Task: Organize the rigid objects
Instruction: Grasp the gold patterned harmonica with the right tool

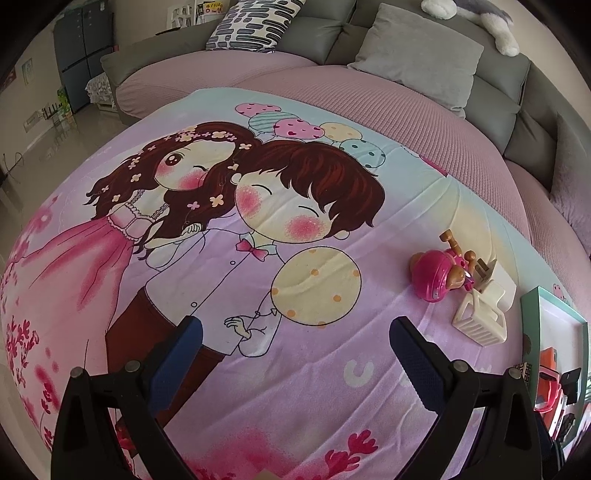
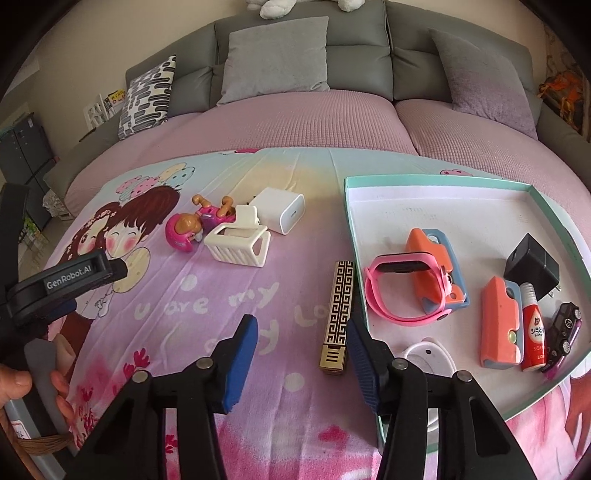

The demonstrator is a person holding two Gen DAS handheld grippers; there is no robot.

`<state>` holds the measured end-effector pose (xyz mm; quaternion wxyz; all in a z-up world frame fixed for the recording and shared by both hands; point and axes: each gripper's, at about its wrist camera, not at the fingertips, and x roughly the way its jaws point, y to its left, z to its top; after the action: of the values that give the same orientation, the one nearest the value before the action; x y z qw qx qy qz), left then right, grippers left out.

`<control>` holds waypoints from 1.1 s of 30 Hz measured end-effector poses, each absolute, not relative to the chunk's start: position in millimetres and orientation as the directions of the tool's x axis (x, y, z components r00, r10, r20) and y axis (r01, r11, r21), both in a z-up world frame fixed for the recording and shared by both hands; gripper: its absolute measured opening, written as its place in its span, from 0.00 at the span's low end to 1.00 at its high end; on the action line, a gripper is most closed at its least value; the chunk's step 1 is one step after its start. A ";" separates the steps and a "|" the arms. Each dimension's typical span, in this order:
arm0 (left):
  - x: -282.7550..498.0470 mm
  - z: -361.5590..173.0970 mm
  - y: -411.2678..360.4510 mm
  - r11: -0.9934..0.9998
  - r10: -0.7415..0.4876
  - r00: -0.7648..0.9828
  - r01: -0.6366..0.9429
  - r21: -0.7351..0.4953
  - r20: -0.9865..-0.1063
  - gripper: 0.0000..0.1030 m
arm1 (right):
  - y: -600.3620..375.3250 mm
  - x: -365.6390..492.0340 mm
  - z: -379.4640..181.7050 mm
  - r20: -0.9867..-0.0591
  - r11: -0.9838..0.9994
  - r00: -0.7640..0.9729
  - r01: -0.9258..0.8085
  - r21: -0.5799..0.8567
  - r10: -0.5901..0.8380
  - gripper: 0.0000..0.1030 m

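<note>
— Cartoon blanket (image 2: 207,295) under both tools?

— Yes. Your right hand-held gripper (image 2: 301,365) hangs with jaws apart, the gold bar (image 2: 338,314) between them, untouched, just beside the tray (image 2: 436,181). Your left hand-held gripper (image 1: 295,365) gapes wide over bare blanket.

— Farther off?

— Basket (image 2: 238,245), pink toy (image 2: 184,230) and white charger (image 2: 282,208) huddle together; then the sofa (image 2: 295,33).

On the blanket (image 2: 221,314), the patterned bar (image 2: 338,314) lies just left of the tray (image 2: 424,184). Farther back left, a figurine (image 2: 188,229), basket (image 2: 238,243) and charger (image 2: 282,208) cluster together.
</note>
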<state>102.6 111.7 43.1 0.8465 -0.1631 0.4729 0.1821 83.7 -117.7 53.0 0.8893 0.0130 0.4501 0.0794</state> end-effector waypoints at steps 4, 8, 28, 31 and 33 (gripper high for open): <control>101.5 41.4 115.7 0.876 0.147 0.485 -0.469 -0.115 -0.862 0.98 | -116.4 84.6 47.4 -0.819 0.991 0.561 -0.116 0.067 0.121 0.49; 99.9 39.0 120.8 0.868 0.144 0.481 -0.481 -0.123 -0.865 0.98 | -112.2 84.1 45.9 -0.824 0.992 0.559 -0.121 0.034 0.096 0.49; 110.0 30.8 114.0 0.888 0.097 0.488 -0.436 -0.145 -0.867 0.98 | -104.9 109.0 32.9 -0.804 0.995 0.589 -0.087 0.045 0.088 0.32; 113.8 31.7 111.0 0.893 0.092 0.500 -0.424 -0.151 -0.861 0.98 | -104.0 111.8 32.2 -0.797 0.995 0.597 -0.087 0.053 0.094 0.30; 116.8 32.6 107.1 0.900 0.078 0.508 -0.406 -0.159 -0.858 0.98 | -103.6 113.8 32.2 -0.792 0.995 0.603 -0.085 0.055 0.095 0.28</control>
<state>116.8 107.1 32.6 0.8509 -0.1729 0.4752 0.1421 113.8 -103.6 32.2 0.8953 0.0060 0.4425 0.0503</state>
